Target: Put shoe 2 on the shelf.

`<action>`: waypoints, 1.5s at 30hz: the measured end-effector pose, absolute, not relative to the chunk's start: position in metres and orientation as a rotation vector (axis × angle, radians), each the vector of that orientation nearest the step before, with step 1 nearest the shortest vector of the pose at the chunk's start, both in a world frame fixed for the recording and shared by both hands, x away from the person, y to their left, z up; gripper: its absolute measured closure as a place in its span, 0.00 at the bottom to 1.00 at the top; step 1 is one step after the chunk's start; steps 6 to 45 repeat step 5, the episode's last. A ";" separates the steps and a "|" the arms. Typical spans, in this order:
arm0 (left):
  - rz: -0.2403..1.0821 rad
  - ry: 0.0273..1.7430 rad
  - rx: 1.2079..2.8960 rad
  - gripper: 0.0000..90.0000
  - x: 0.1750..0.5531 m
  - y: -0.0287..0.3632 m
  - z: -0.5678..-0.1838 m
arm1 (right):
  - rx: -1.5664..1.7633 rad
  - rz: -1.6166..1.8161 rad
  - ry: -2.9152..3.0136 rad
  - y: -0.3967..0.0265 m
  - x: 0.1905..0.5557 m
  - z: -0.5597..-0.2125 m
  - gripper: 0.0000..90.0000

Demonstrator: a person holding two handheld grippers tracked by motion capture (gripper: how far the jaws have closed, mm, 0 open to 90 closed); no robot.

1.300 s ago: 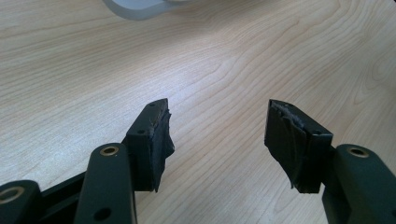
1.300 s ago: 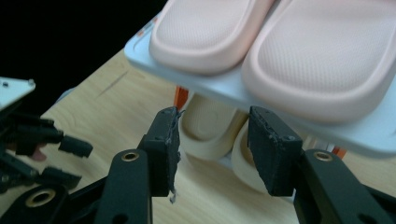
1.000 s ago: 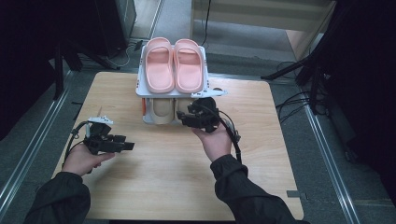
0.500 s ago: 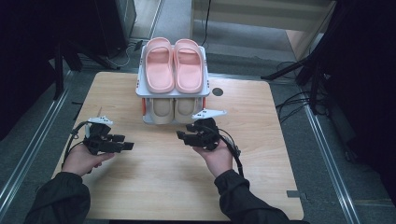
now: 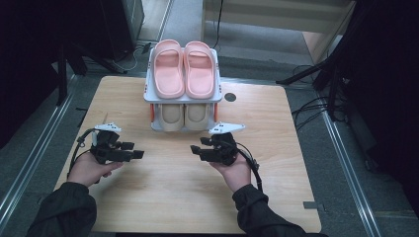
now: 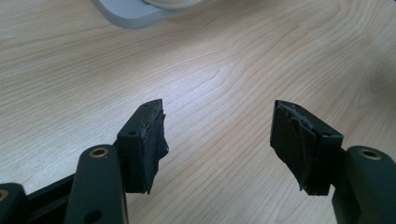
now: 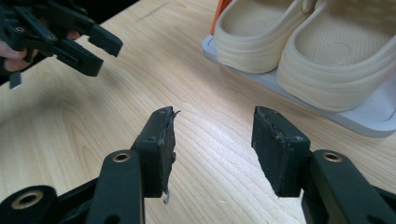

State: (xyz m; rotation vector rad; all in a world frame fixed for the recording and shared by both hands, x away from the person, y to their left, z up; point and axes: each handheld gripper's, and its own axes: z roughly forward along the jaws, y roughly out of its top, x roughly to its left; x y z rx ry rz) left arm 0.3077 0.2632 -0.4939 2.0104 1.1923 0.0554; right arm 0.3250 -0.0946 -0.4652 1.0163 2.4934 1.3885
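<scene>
Right gripper [image 7: 212,140] fingers [image 7: 161,140] apart, empty.

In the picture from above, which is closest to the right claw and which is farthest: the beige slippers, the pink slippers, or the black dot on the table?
From the right claw:
1. Beige slippers, lower shelf, just ahead.
2. Black dot, beside the rack.
3. Pink slippers, top shelf, farthest.

A lab-like test room: bare wooden table [image 5: 163,197], floor rails [image 5: 34,158], loose cables [image 5: 306,106] (dark surroundings).
</scene>
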 end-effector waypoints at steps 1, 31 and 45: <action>0.065 1.184 2.011 0.36 0.308 0.262 -0.494 | 1.010 1.397 2.490 -0.096 0.325 -0.465 0.55; 0.083 1.168 2.016 0.34 0.306 0.260 -0.494 | 1.004 1.407 2.467 -0.100 0.325 -0.465 0.52; 0.083 1.168 2.016 0.34 0.306 0.260 -0.494 | 1.004 1.407 2.467 -0.100 0.325 -0.465 0.52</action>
